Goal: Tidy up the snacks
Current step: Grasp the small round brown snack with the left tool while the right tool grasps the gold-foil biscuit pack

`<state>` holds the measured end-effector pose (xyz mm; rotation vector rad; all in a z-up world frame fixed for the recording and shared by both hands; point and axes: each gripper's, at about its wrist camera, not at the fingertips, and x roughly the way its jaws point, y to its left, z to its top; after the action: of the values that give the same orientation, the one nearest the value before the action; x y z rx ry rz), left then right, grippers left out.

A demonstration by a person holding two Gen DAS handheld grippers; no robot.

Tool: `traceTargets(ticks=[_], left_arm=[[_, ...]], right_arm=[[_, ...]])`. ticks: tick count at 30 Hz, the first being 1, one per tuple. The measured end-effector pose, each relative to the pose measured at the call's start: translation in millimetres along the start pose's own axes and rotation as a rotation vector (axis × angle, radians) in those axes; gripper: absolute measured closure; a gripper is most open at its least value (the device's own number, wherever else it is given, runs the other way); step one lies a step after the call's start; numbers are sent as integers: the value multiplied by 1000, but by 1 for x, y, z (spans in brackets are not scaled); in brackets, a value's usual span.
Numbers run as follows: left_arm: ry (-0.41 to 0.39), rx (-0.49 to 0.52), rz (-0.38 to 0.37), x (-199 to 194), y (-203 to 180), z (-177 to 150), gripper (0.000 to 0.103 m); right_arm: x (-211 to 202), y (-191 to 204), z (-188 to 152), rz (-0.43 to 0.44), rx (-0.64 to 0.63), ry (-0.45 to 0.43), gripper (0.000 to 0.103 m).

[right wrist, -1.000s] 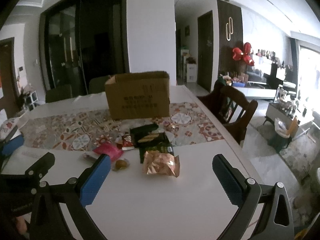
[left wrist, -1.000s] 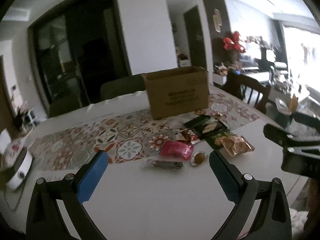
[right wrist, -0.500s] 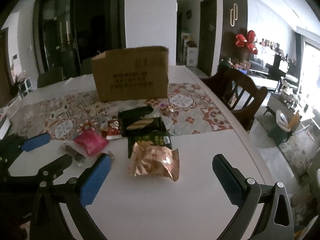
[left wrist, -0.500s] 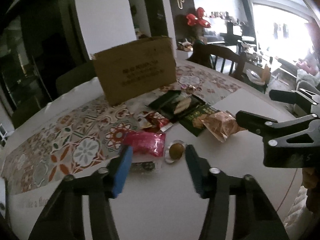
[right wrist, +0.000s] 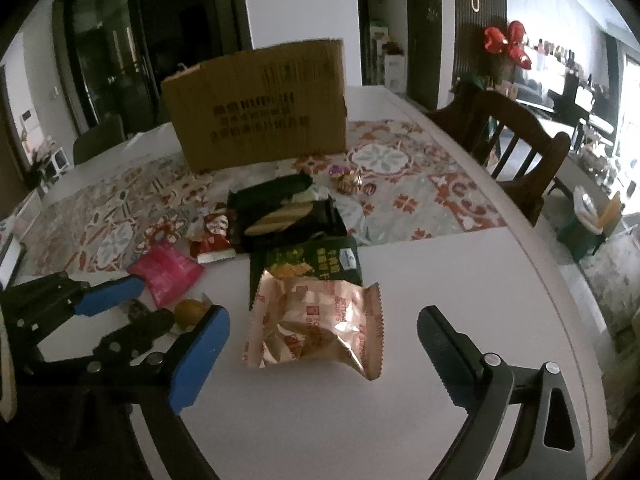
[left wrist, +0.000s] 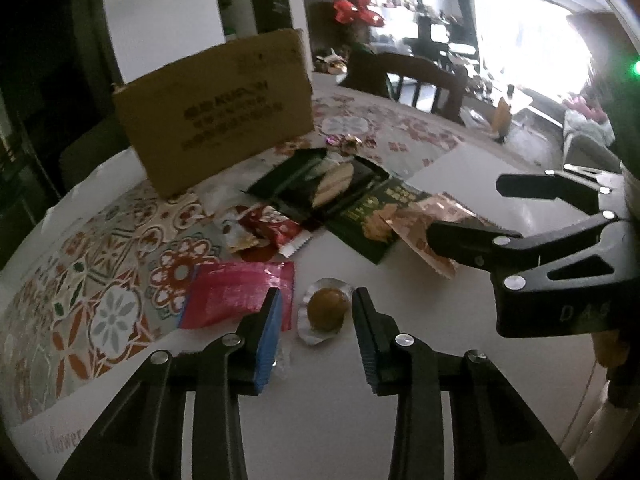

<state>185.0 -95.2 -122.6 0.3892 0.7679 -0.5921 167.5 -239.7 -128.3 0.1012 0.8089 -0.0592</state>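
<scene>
Left hand-held gripper [left wrist: 316, 312], jaws apart, straddles the round snack [left wrist: 327, 310]; right hand-held gripper [right wrist: 320, 340] gapes around the foil packet [right wrist: 316, 328] on the worktop [right wrist: 460, 272].

Each black-framed claw [left wrist: 316, 312] [right wrist: 320, 338] has silver screws, one blue pad and one ribbed black pad.

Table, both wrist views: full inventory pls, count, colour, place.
cardboard box: 1, brown, back of patterned mat
patterned mat: 1, red and grey, under box
dark packets: 2, black-green, centre
green packet: 1, under copper bag's far edge
copper bag: 1, nearest right gripper
red packet: 1, mat's edge
pink packet: 1, left
round pastry: 1, brown, between left fingers
wrapped candies: few, purple-gold, right of box
chair: 1, dark wood, right
left gripper: open
right gripper: open
</scene>
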Motion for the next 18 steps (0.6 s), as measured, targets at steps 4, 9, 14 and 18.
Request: traceTargets(ticks=[4, 9, 14, 18], left_arm=[[18, 32, -29, 9, -3, 2, 67], [39, 38, -42, 18, -4, 2, 67], [53, 23, -50, 23, -4, 2, 67], [66, 4, -63, 28, -1, 1, 67]], right_arm=[[6, 0, 2, 6, 10, 19, 7], [14, 0, 3, 13, 12, 39, 7], [23, -3, 2, 22, 27, 68, 7], [29, -5, 1, 26, 36, 87, 7]])
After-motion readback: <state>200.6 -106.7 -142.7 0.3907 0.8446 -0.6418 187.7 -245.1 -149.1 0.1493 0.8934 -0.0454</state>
